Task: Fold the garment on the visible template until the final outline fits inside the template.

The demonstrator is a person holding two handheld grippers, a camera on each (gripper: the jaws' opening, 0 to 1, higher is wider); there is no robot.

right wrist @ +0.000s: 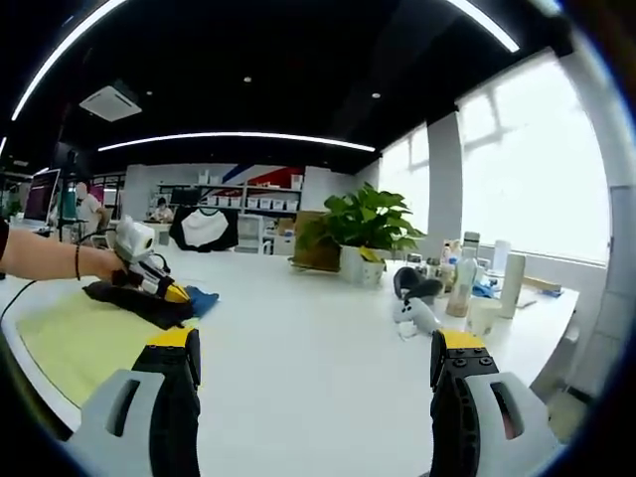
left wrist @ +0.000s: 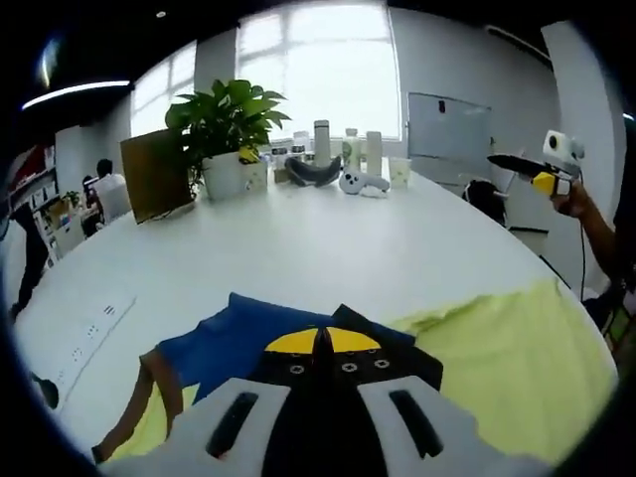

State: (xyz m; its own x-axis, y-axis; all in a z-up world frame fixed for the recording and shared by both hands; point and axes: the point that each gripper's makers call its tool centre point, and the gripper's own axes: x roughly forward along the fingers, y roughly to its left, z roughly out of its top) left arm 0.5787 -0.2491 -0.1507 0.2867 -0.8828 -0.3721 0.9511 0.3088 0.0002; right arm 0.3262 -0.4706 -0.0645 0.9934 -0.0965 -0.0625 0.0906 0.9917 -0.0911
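The left tongs (left wrist: pixel 323 343) are seen shut on the garment (left wrist: pixel 238 338), a blue piece with brown trim bunched at the template's near-left corner. The yellow template (left wrist: pixel 507 358) is spread flat on the white surface (left wrist: pixel 328 248), its bare stretch running rightward from the garment. The right tongs (right wrist: pixel 318 373) are held wide apart and empty, raised well clear of the template. The left tongs are judged the nearer; any fold would be drawn across the template.

Left gripper view sits low, right up against the garment (left wrist: pixel 248 343), facing the window. Right gripper view hangs back, looking roughly across the white table (right wrist: pixel 298 348). Both catch the potted plant (left wrist: pixel 224 124).
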